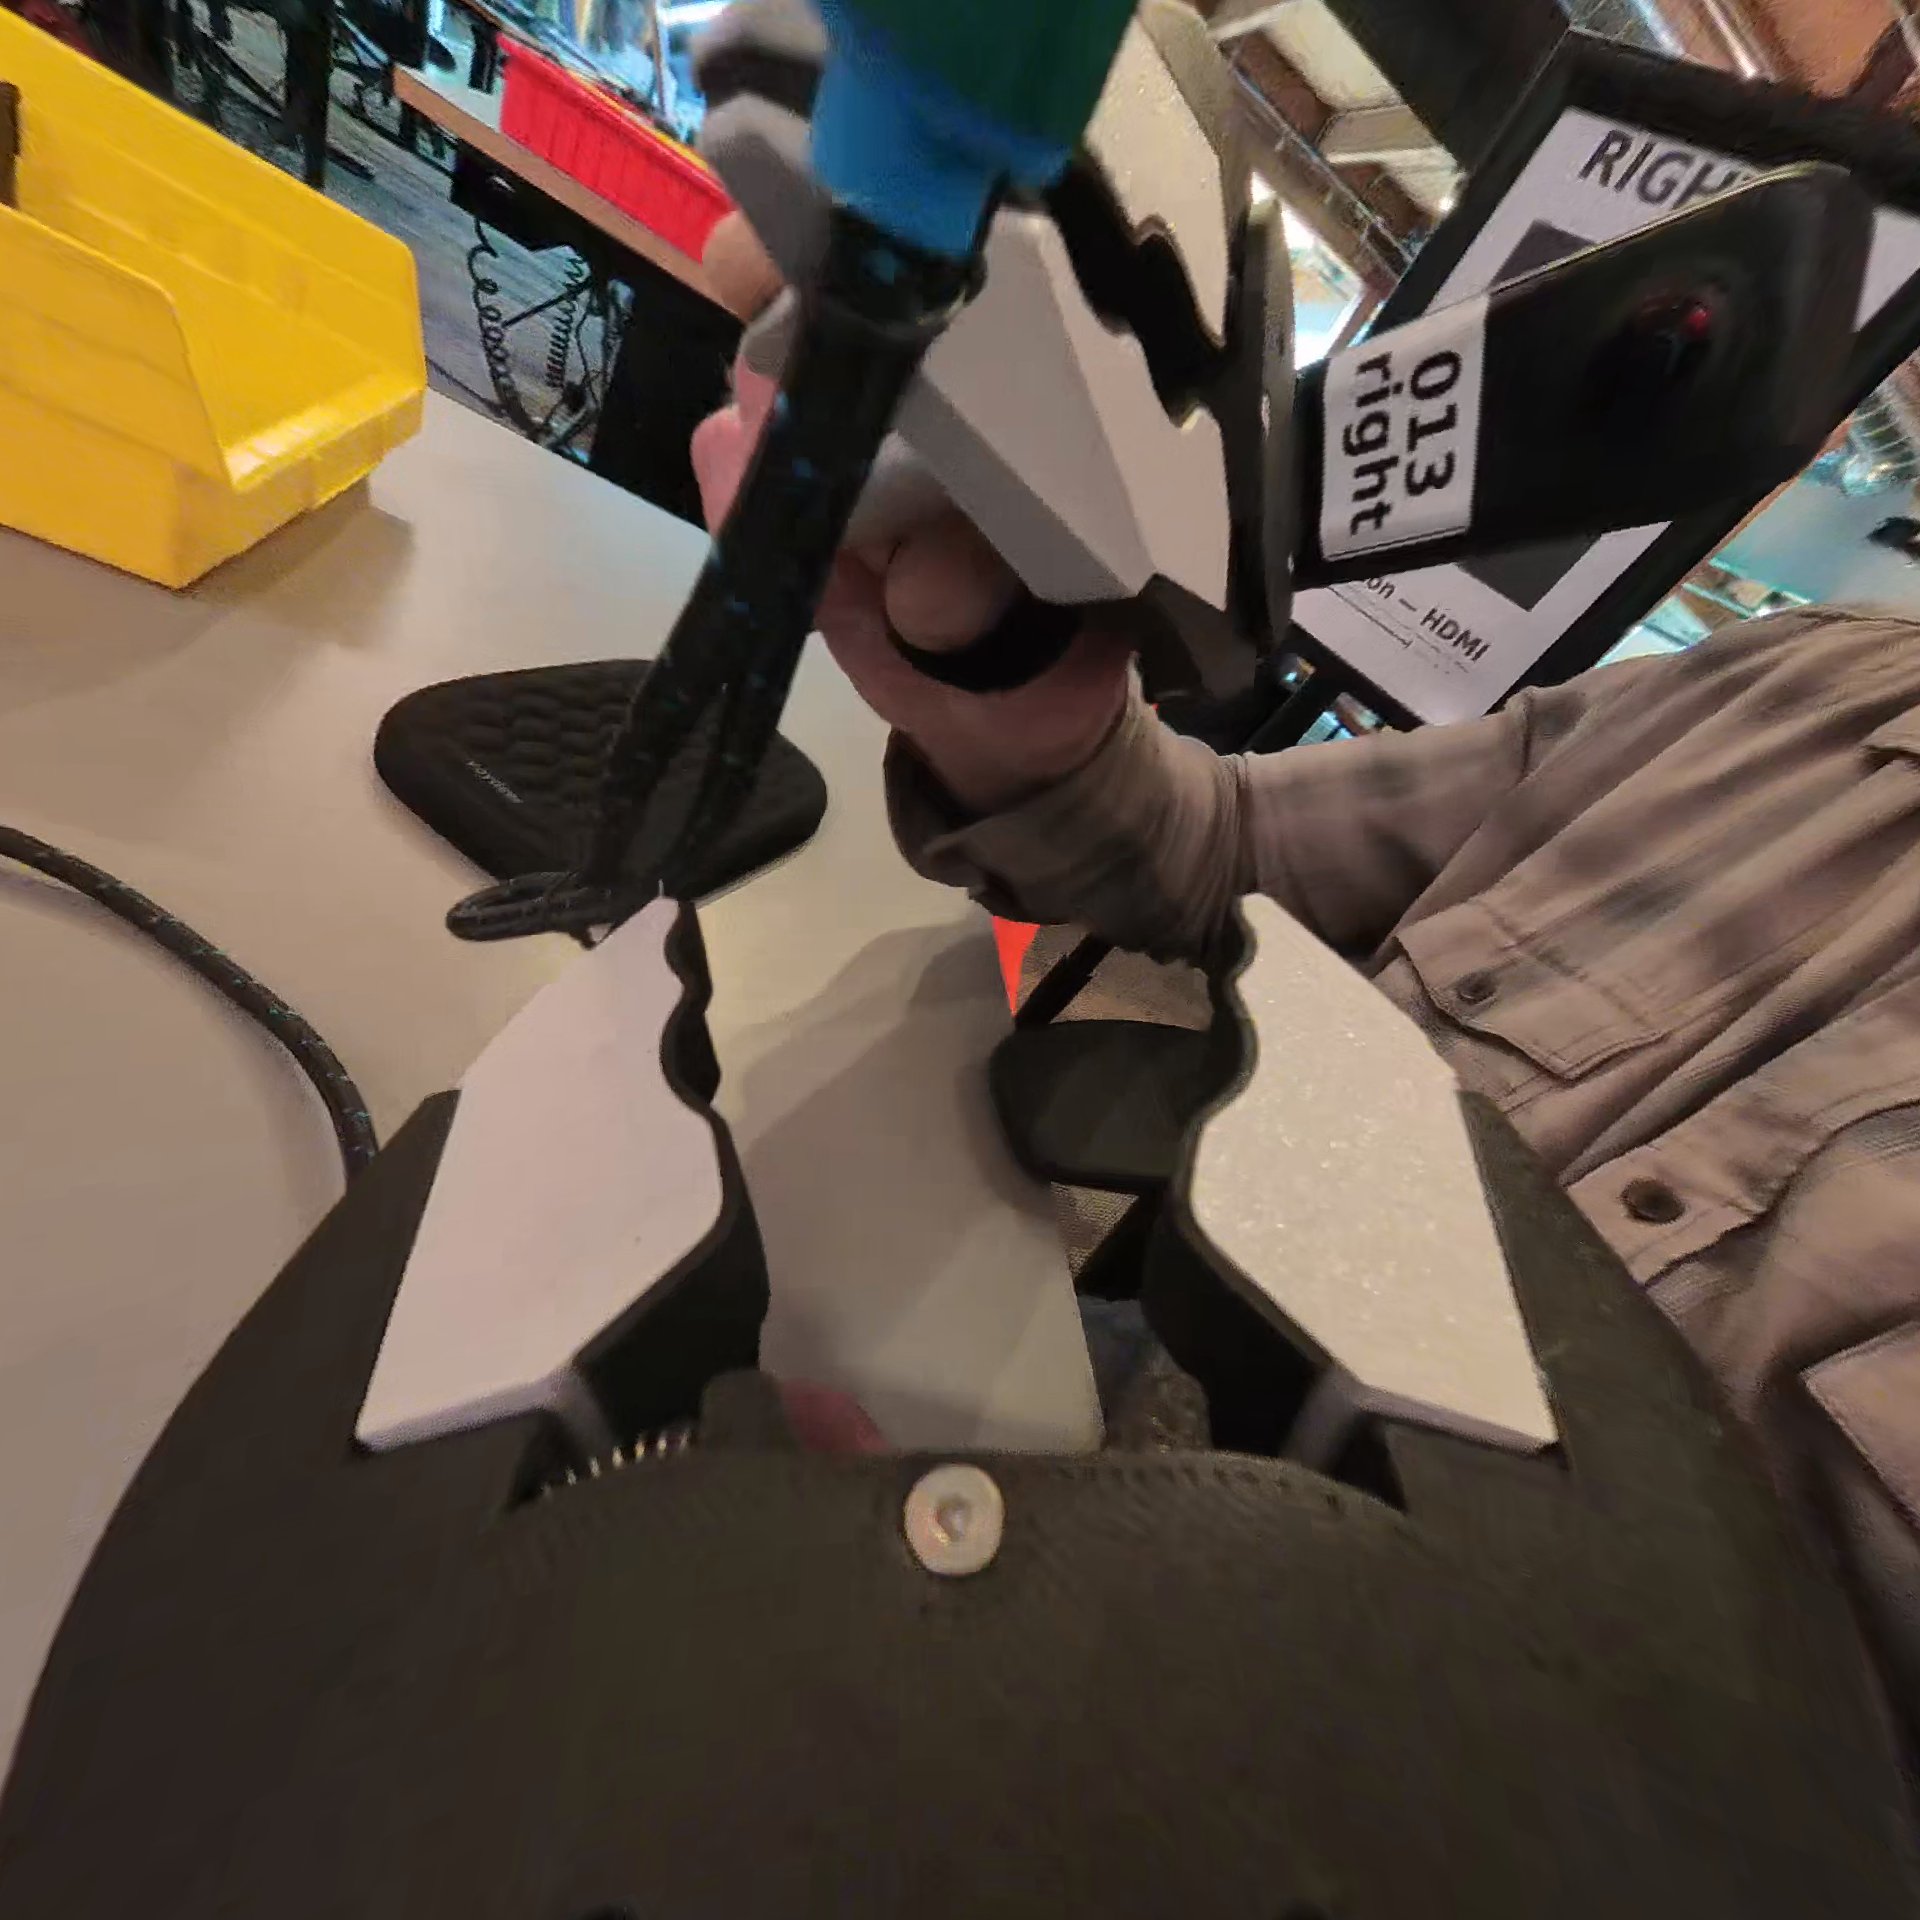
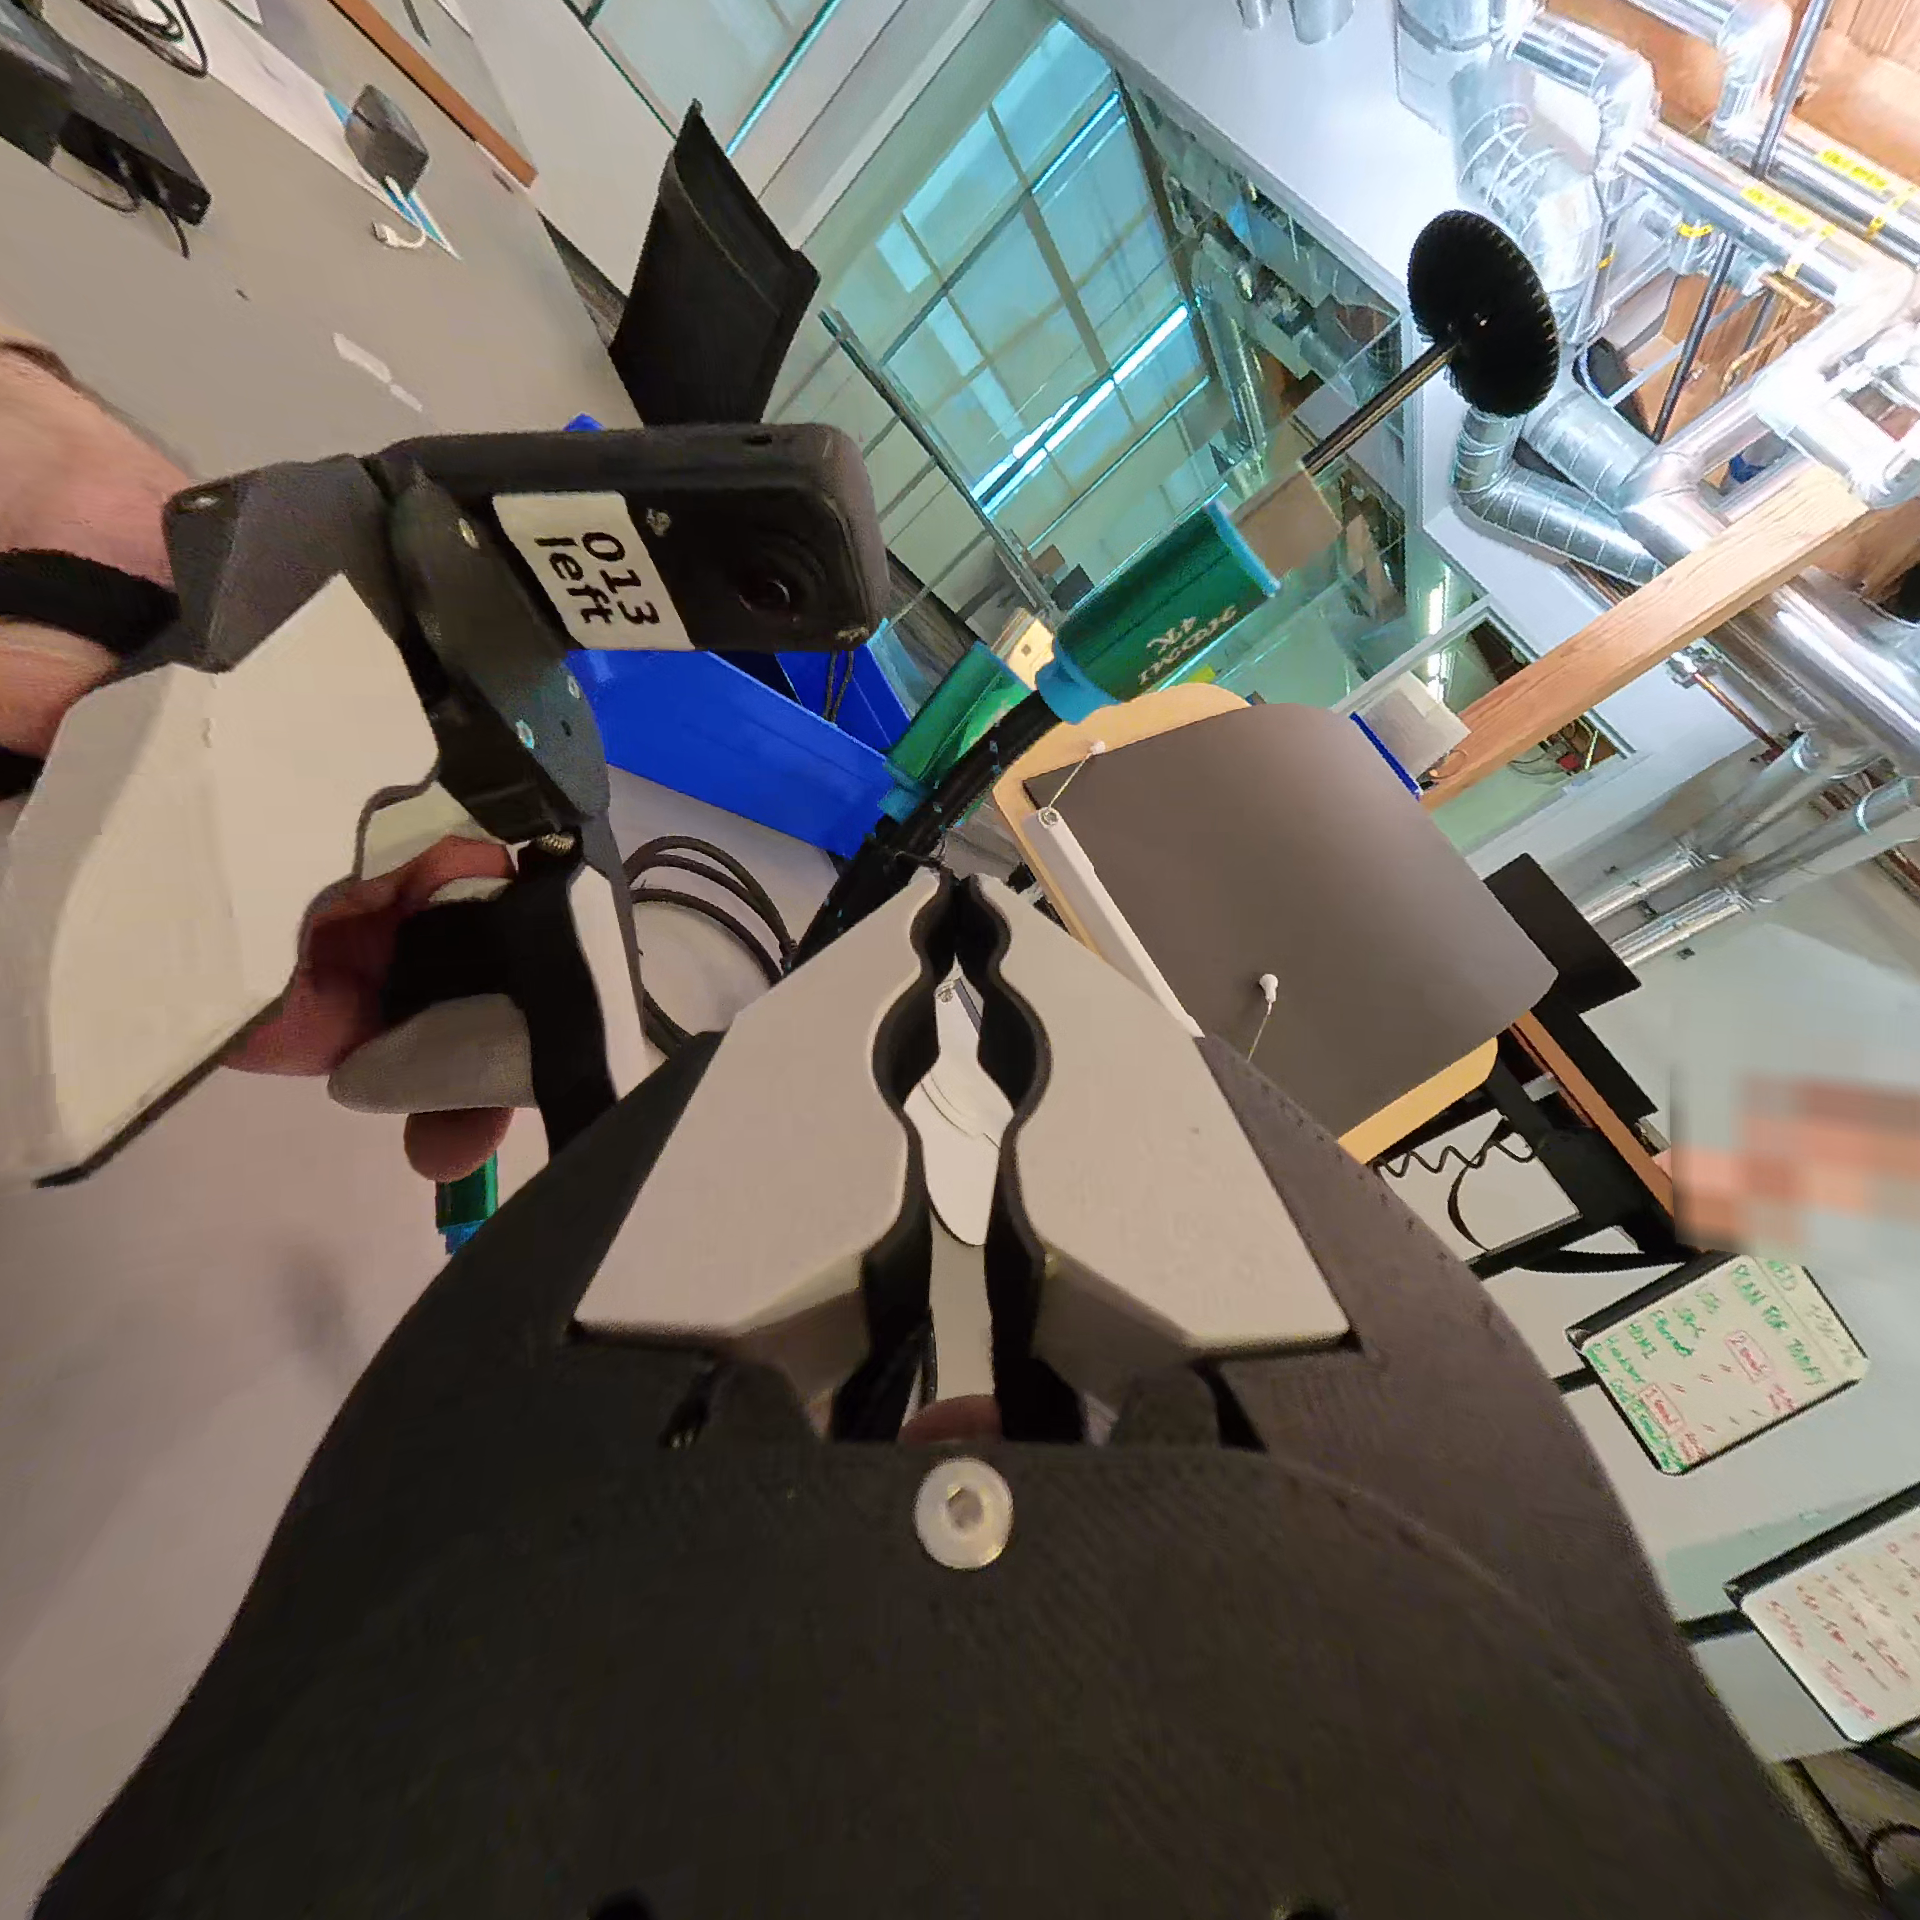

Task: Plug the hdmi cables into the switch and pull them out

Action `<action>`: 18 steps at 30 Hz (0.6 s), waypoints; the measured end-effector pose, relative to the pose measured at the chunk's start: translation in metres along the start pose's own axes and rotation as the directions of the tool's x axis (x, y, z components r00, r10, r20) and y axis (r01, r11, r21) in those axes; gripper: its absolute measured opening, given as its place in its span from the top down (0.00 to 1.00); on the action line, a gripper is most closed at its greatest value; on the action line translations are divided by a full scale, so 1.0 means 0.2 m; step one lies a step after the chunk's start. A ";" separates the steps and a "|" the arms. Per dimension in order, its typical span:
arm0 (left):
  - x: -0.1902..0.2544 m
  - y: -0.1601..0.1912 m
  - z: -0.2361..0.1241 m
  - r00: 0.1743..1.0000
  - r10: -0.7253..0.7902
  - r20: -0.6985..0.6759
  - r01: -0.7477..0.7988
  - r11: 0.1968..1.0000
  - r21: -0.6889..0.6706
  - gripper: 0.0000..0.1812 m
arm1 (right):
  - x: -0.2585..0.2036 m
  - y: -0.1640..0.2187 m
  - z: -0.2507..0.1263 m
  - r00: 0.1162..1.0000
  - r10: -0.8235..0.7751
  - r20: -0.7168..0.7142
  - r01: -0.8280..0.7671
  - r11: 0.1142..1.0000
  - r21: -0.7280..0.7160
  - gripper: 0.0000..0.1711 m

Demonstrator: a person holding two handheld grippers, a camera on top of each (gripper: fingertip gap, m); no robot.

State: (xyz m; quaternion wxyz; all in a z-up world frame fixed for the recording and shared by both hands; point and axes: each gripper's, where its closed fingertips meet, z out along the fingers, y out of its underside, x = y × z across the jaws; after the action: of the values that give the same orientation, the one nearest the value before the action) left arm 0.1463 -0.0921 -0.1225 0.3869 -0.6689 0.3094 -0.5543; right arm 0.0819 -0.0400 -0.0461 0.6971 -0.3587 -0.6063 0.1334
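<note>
My right gripper [image 2: 951,883] is shut on a bundle of black braided HDMI cables [image 2: 925,821]. Their green plugs with blue collars [image 2: 1143,623] stick up past its tips. In the left wrist view the right gripper [image 1: 935,301] is held high, and the cables [image 1: 717,623] hang from it down to the table, where a loop [image 1: 520,906] rests. My left gripper [image 1: 961,935] is open and empty, with its left fingertip beside that loop. I cannot pick out the switch for sure.
A yellow bin [image 1: 187,343] stands on the grey table [image 1: 208,727] at the left. Another black cable [image 1: 239,987] curves over the table. A black padded seat [image 1: 499,758] is behind the loop. A blue bin [image 2: 727,727] and a black box with cables [image 2: 94,135] show in the right wrist view. Some 10 cm of space lies between my two pairs of fingers.
</note>
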 end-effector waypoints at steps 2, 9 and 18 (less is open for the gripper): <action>-0.01 0.03 0.00 1.000 0.012 0.019 -0.012 1.000 -0.018 0.49 | 0.01 0.01 0.00 1.000 0.009 0.000 -0.009 1.000 -0.007 1.00; -0.07 0.01 0.02 0.934 0.162 0.317 -0.175 0.984 0.015 0.48 | 0.01 0.03 -0.01 0.998 0.062 0.001 -0.062 0.998 -0.002 1.00; -0.16 -0.11 0.04 0.829 0.242 0.504 -0.341 0.933 0.114 0.91 | -0.04 -0.07 -0.02 0.996 0.092 0.022 -0.093 0.995 0.027 1.00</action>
State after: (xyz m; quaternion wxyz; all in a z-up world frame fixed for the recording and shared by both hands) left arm 0.1465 -0.0517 -0.1202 0.5968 -0.6880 0.2451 -0.3324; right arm 0.0815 -0.0556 -0.0431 0.6889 -0.3751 -0.5943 0.1778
